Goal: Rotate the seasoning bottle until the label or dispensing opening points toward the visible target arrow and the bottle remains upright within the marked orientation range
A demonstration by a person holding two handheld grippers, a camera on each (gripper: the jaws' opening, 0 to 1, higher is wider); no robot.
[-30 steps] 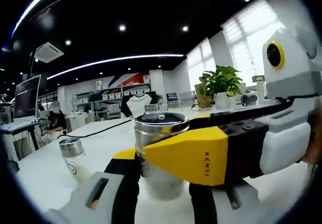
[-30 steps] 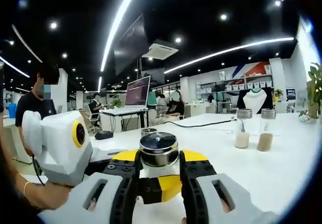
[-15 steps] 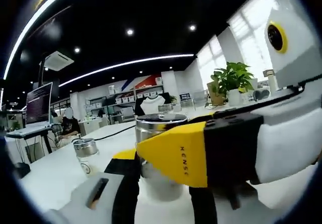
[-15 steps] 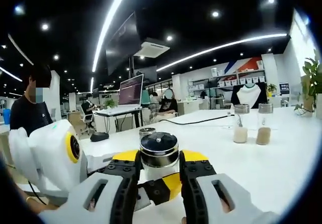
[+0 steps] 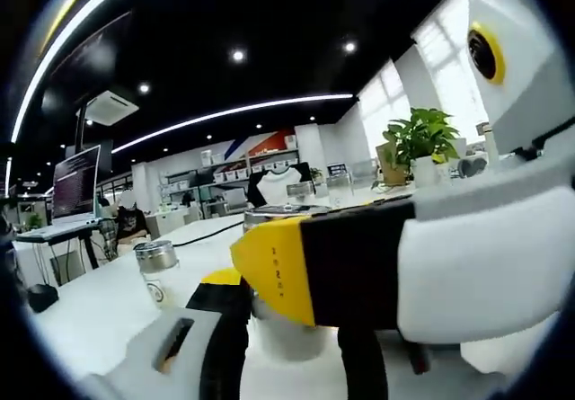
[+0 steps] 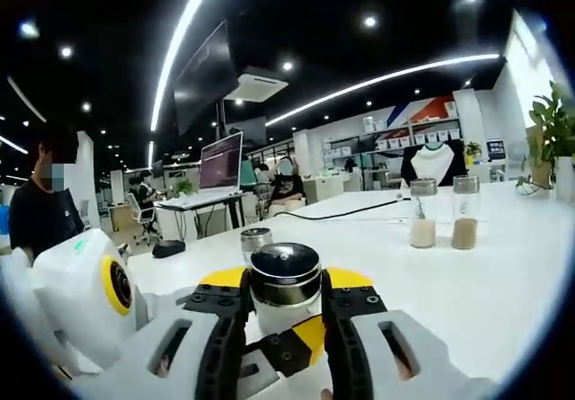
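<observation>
Rotating step in hand: seasoning bottle (image 6: 284,285) upright on counter (image 6: 503,274), clenched between both right gripper (image 6: 284,328) jaws and left gripper (image 5: 280,324) jaws; next move likely needs a level twist; arrow unseen.

At the bottom centre of the frame, the left claw (image 5: 283,351) has its two jaws closed around the seasoning bottle (image 5: 286,328), which stands upright on the white surface (image 5: 81,306). The right claw (image 5: 296,270) reaches in from the right, and its yellow and black jaw crosses in front of the bottle and hides most of its metal lid. A small jar (image 5: 157,270) stands at left centre. A potted plant (image 5: 420,144) sits at upper right, near the windows.
</observation>
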